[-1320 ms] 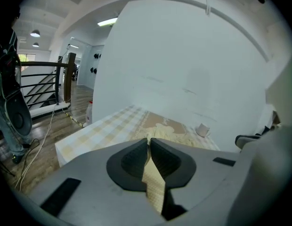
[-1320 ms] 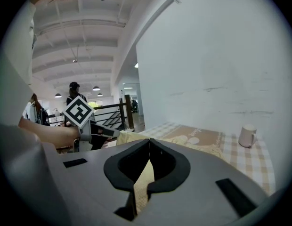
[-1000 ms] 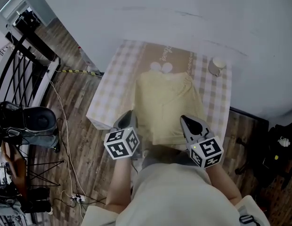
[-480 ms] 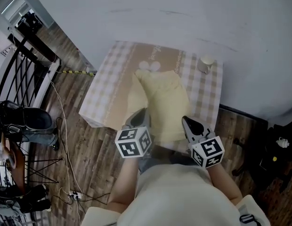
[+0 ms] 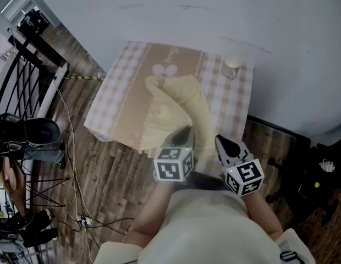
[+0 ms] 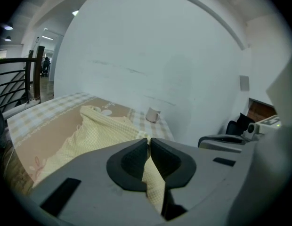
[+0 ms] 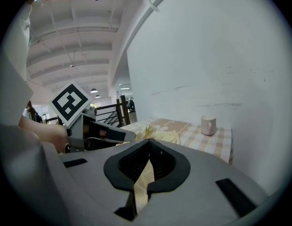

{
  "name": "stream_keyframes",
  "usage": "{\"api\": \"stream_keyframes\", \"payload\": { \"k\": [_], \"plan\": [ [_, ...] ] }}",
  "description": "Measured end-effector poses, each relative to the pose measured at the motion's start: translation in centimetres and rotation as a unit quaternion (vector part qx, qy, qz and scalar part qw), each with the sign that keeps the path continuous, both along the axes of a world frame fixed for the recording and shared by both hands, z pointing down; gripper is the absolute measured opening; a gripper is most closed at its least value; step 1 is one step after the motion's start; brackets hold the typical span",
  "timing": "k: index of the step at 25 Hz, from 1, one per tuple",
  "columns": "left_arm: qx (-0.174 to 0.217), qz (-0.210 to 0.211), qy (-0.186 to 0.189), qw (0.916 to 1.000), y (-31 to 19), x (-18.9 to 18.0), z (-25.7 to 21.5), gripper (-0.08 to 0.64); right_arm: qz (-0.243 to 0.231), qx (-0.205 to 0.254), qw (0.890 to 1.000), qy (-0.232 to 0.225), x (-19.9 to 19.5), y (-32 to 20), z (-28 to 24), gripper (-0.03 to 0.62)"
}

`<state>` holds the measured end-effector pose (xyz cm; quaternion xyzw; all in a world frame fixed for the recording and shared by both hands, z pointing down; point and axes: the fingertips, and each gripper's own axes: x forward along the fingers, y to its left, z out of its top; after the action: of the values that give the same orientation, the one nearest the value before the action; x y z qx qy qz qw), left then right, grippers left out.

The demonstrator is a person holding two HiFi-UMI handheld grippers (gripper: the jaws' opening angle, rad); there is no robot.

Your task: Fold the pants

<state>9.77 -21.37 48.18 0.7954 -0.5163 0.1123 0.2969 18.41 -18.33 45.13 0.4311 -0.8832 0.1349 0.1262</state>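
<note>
Since a second ago the left gripper has swung across toward the right gripper and now sits just beside it, and the near left edge of the pants has come over with it, lifted into a ridge. The right gripper has shifted much less. Each gripper's jaws are nearly closed and pinch a strip of the yellow checked cloth, which shows between the pads in the left gripper view and in the right gripper view. Both grippers hang at the near edge of the table, with the person's body close behind them. To the left of the left gripper lies a broad stretch of uncovered tablecloth, and past its edge there is wood floor. Ahead of both grippers the table ends right at the wall. A cup stands ahead of the right gripper at the far right corner, apart from the pants. The pants lie ahead of the grippers on the table, with the long axis running from the jaws away toward the wall and the far end slanting to the left.
</note>
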Motion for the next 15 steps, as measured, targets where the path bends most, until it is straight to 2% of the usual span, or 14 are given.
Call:
{"api": "stream_keyframes", "payload": {
  "k": [8,15],
  "plan": [
    [-0.032,0.055,-0.01,0.9979,2.6,5.6,2.7,0.023,0.016,-0.005,1.0,-0.001,3.4,0.2,0.5,0.0],
    [-0.068,0.122,-0.041,0.9894,5.8,8.9,6.1,0.023,0.038,-0.004,0.999,0.005,5.7,-0.1,0.5,0.0]
  ]
}}
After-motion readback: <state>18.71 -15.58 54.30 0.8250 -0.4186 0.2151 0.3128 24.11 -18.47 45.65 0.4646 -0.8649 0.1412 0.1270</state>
